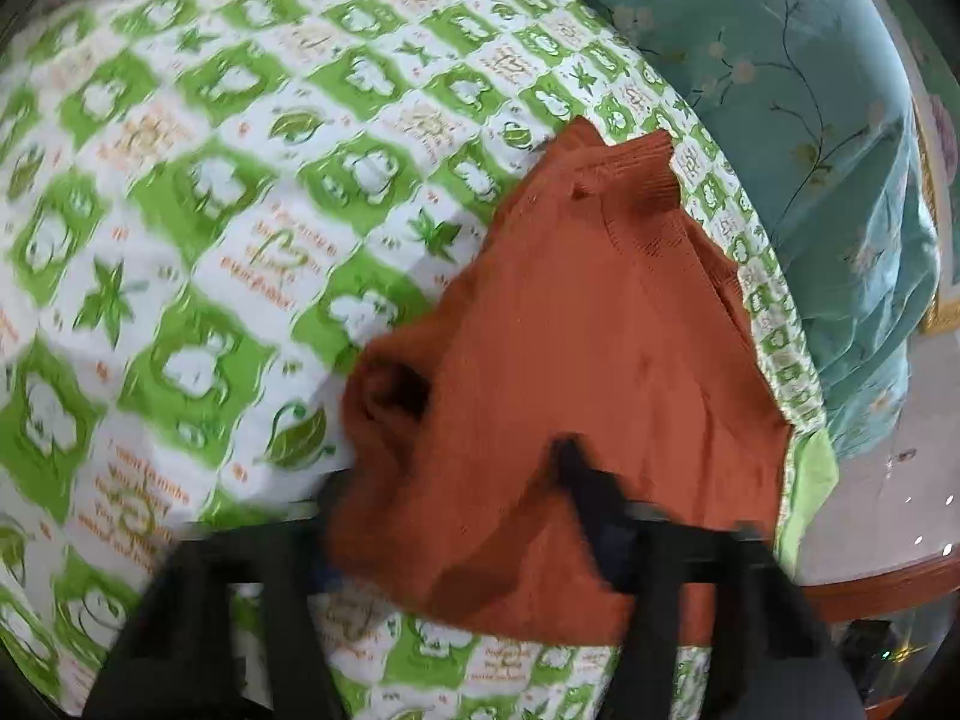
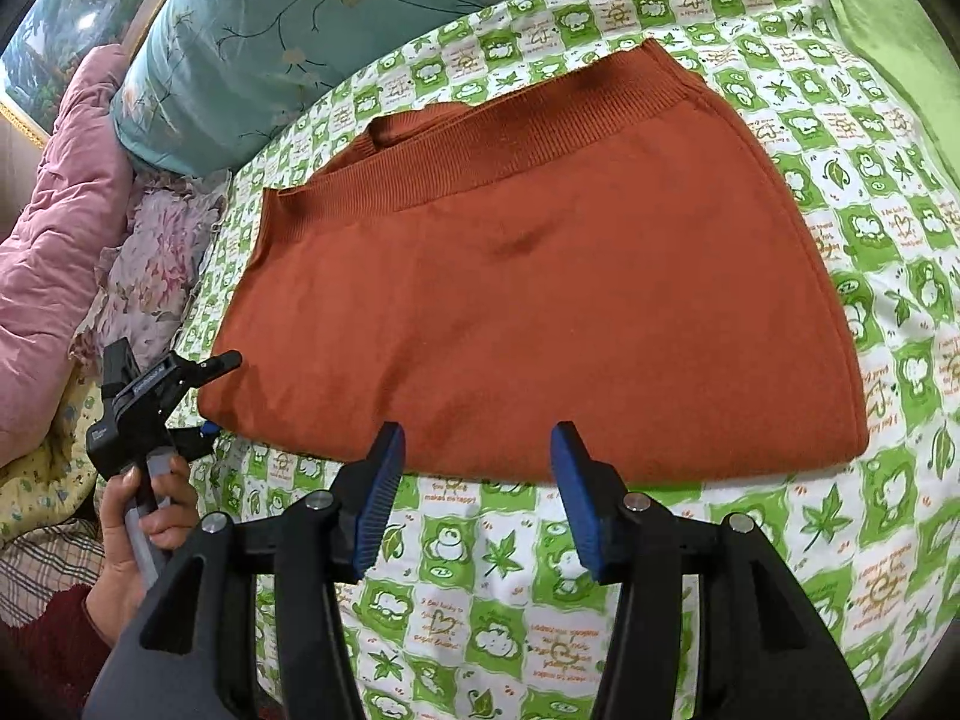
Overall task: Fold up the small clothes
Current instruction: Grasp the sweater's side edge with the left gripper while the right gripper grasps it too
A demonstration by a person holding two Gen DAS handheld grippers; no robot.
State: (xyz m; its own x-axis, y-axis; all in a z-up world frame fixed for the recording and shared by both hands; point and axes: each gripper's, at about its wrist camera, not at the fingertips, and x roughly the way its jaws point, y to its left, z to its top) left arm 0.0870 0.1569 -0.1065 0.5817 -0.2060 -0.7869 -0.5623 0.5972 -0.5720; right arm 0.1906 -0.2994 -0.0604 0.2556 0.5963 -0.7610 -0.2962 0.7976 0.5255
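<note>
Sweater part-folded, more folds left.
Your left gripper (image 1: 456,516) clamps the rust sweater's (image 2: 540,300) corner; right gripper (image 2: 477,498) hangs released.

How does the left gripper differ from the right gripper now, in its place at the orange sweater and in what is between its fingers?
The left gripper is at a near corner of the sweater; the right gripper is at the middle of its near edge. The left gripper has cloth between its fingers; the right gripper's fingers stand open, gripping nothing. Both are black with blue pads.
</note>
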